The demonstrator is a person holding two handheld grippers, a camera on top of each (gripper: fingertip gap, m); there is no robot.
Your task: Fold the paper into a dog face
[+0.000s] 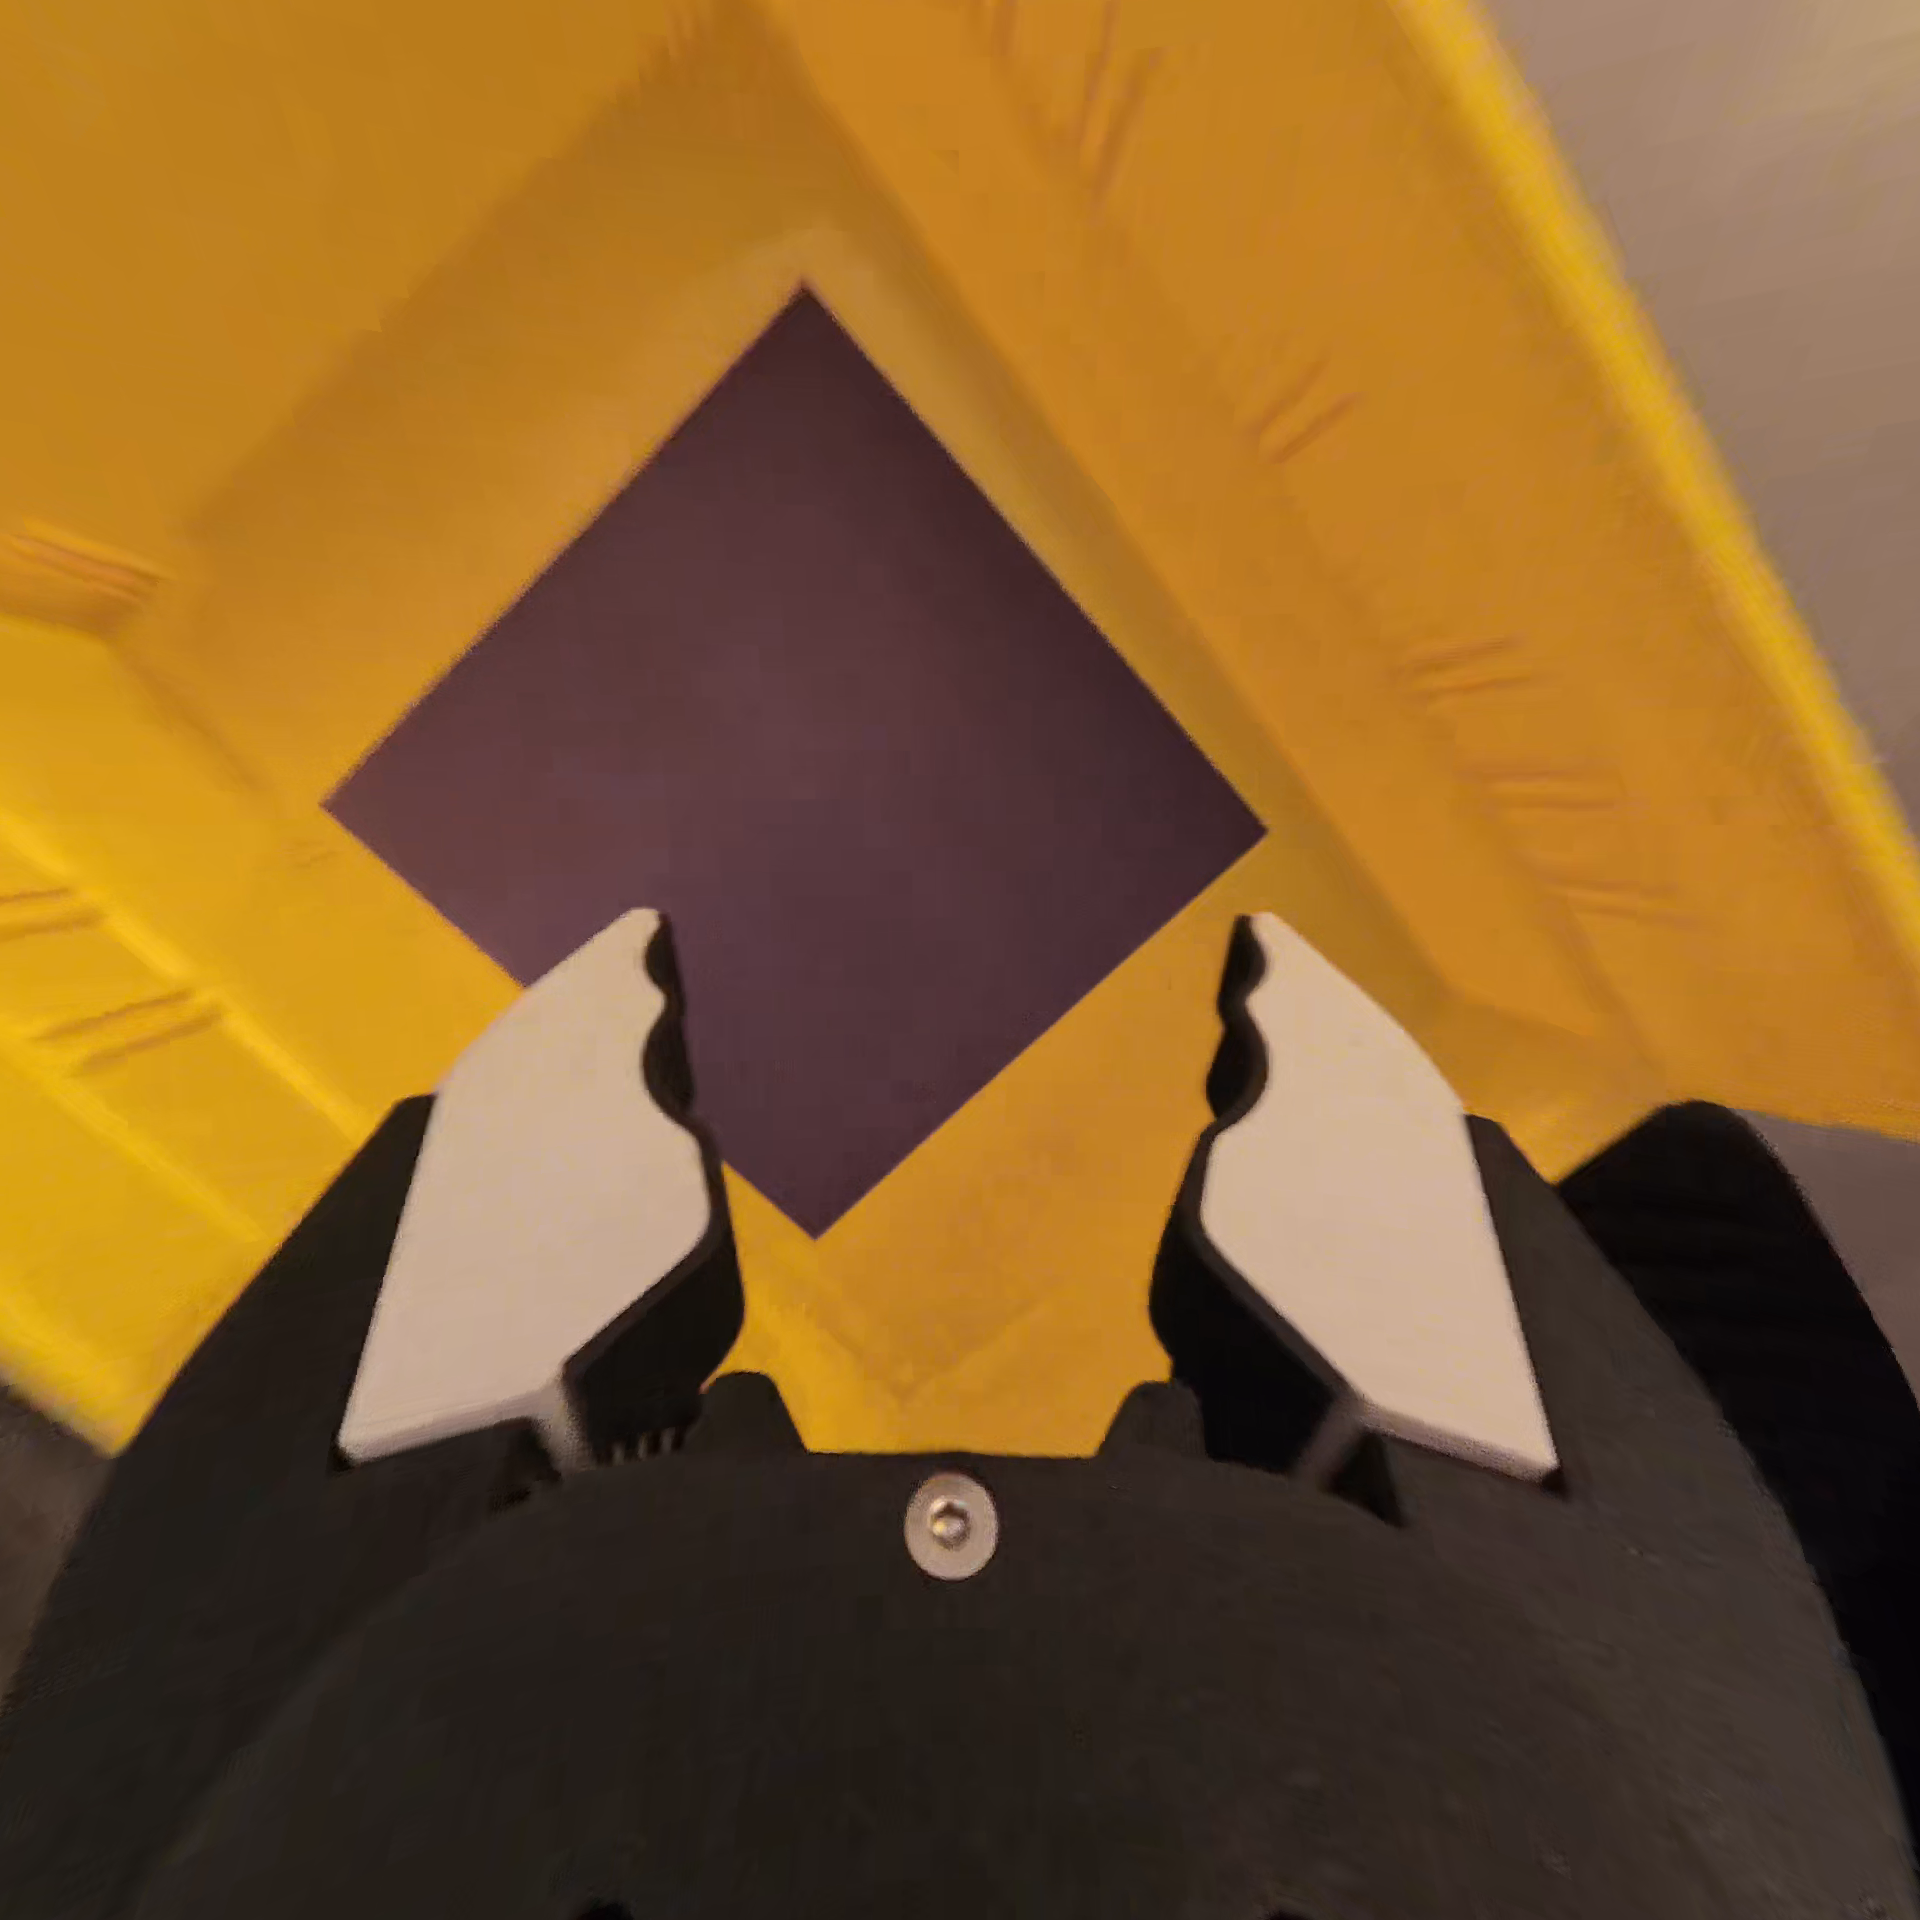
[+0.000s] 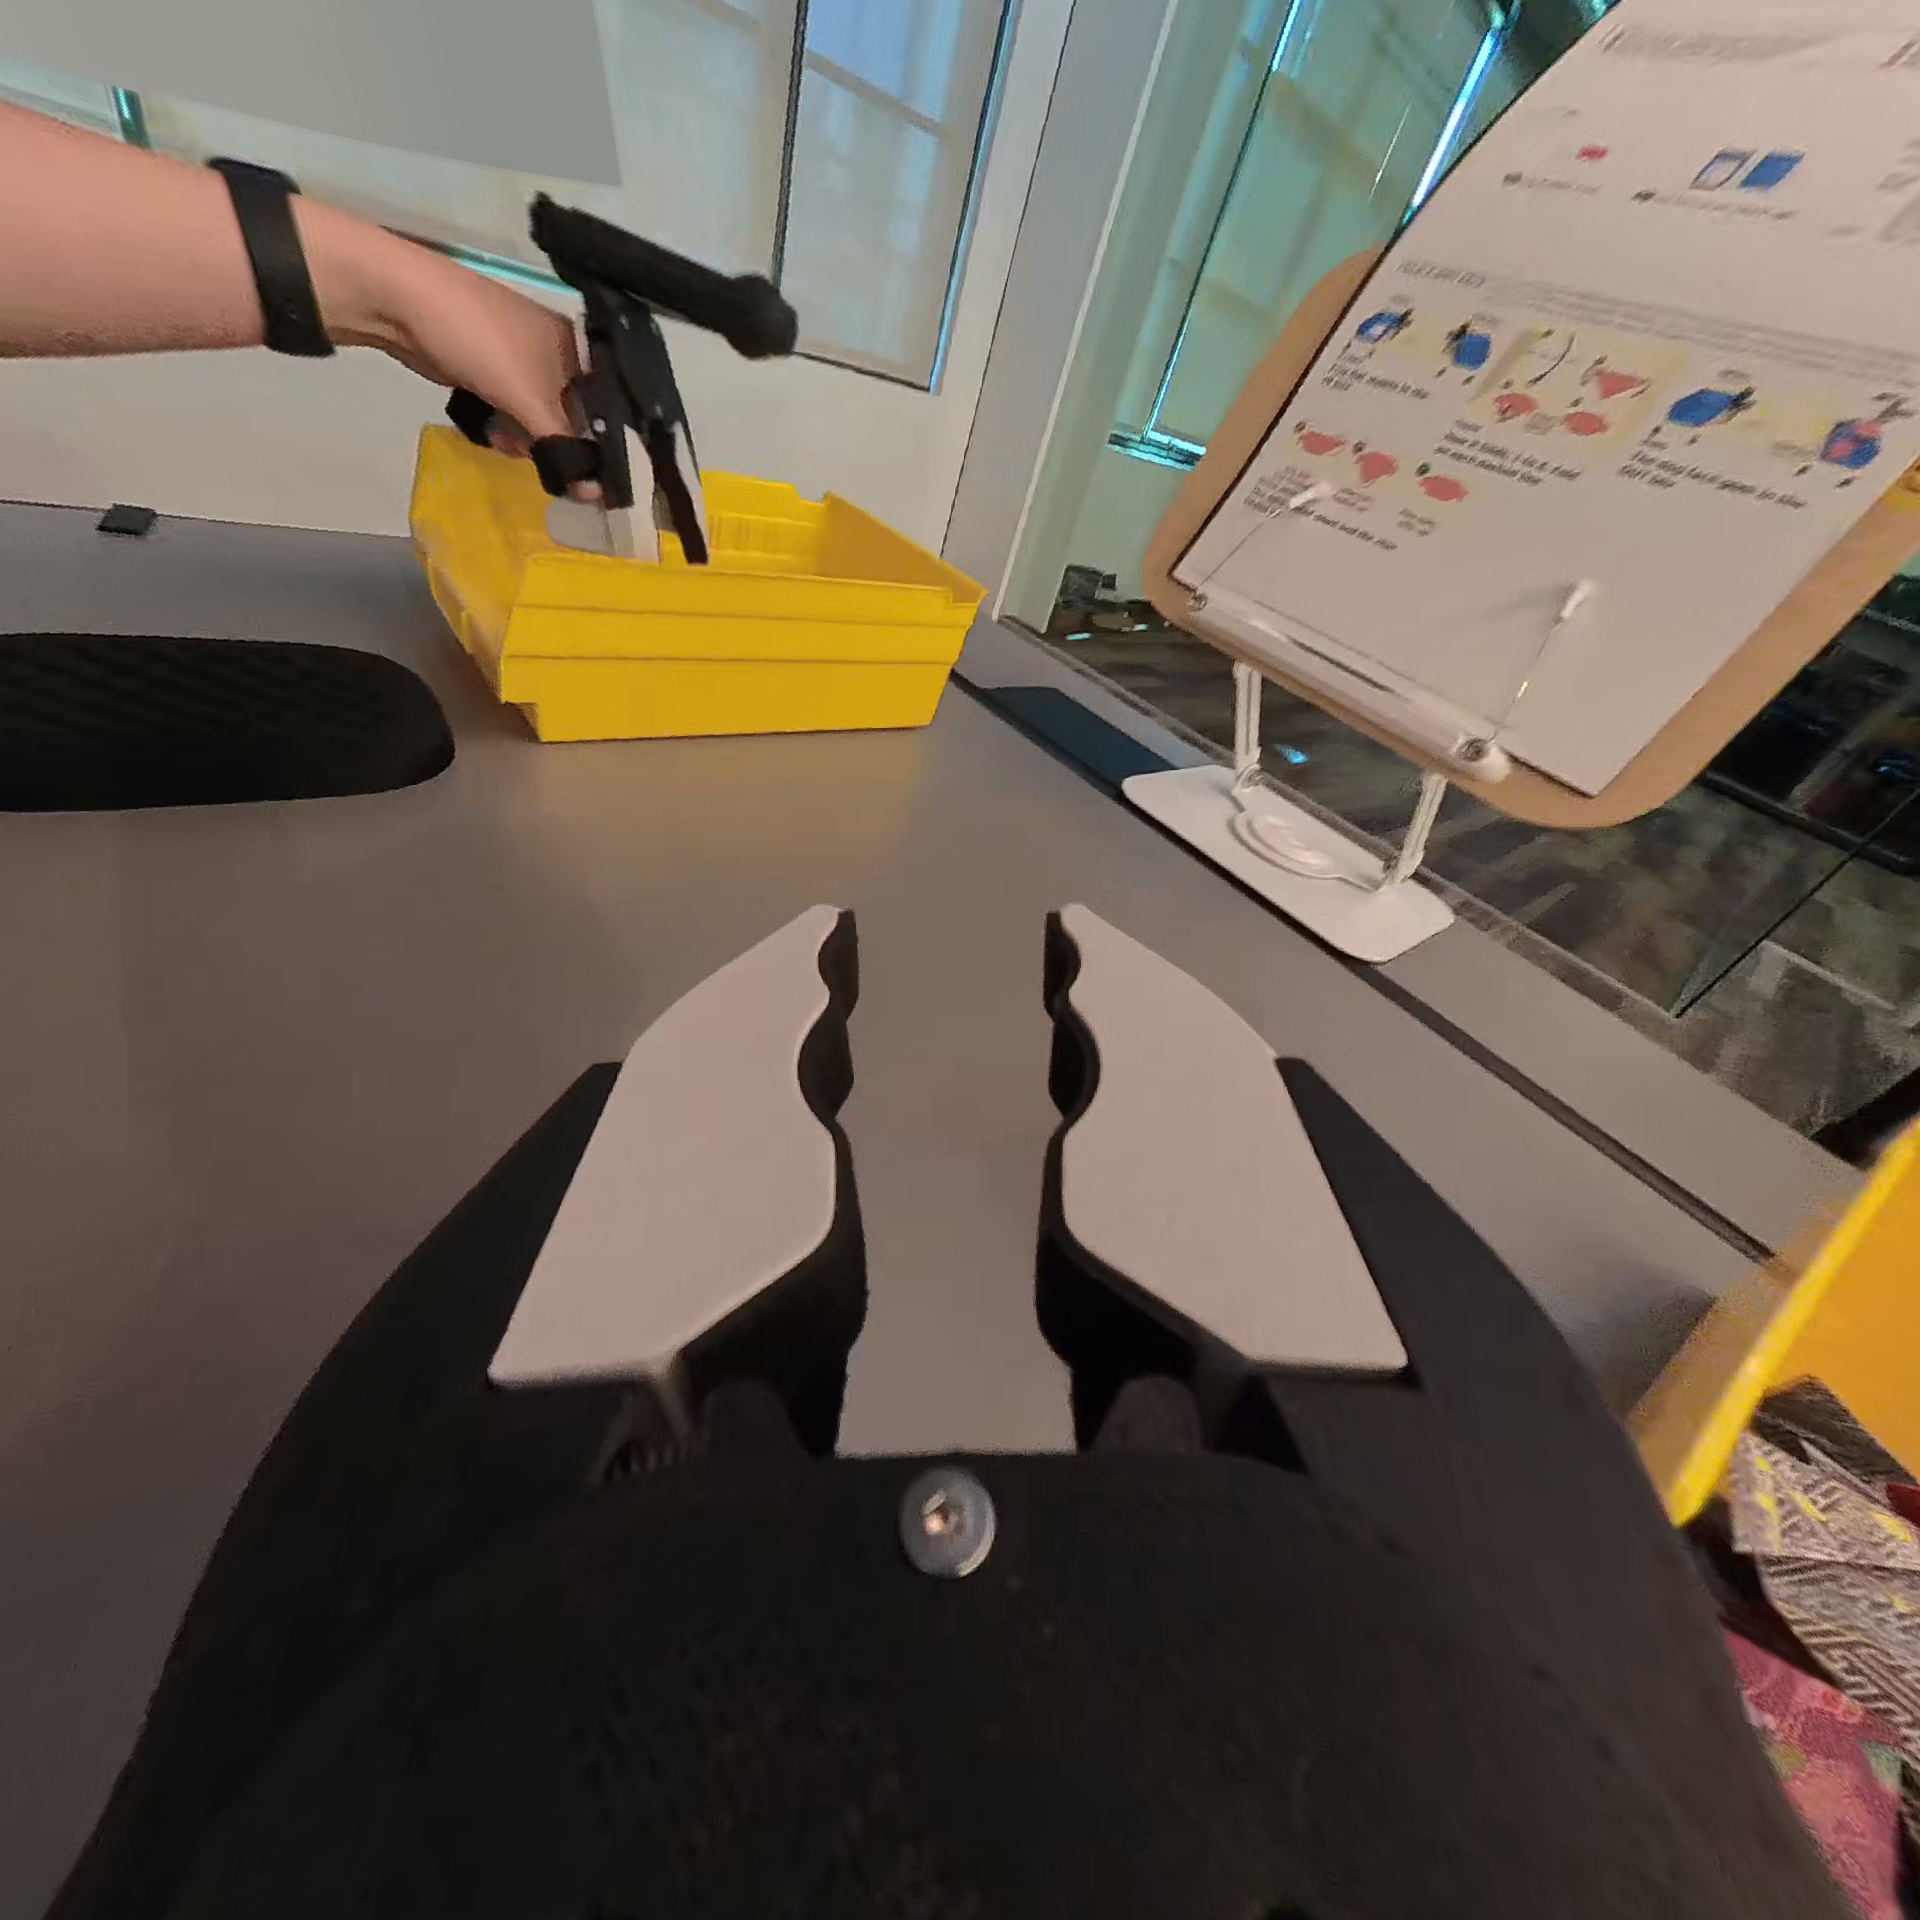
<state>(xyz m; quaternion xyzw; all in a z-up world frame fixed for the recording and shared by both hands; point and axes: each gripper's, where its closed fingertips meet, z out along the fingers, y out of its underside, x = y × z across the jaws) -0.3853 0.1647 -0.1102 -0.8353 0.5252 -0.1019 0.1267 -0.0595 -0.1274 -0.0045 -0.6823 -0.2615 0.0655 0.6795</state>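
Observation:
A dark purple square of paper (image 1: 800, 769) lies flat, corner toward me, on the floor of a yellow bin (image 1: 1299, 540). My left gripper (image 1: 951, 925) is open and hovers just above the paper's near half, touching nothing. In the right wrist view the left gripper (image 2: 644, 530) reaches down into the yellow bin (image 2: 727, 644) at the far left of the grey table (image 2: 520, 935). My right gripper (image 2: 948, 920) is open and empty, low over the bare middle of the table.
A clipboard with a picture instruction sheet (image 2: 1558, 499) stands on a white stand (image 2: 1299, 852) at the right table edge. A black mesh pad (image 2: 197, 717) lies at the left. A second yellow bin (image 2: 1808, 1320) with patterned papers (image 2: 1818, 1600) sits at the near right. My right fingertips sit around 45 cm from my left ones.

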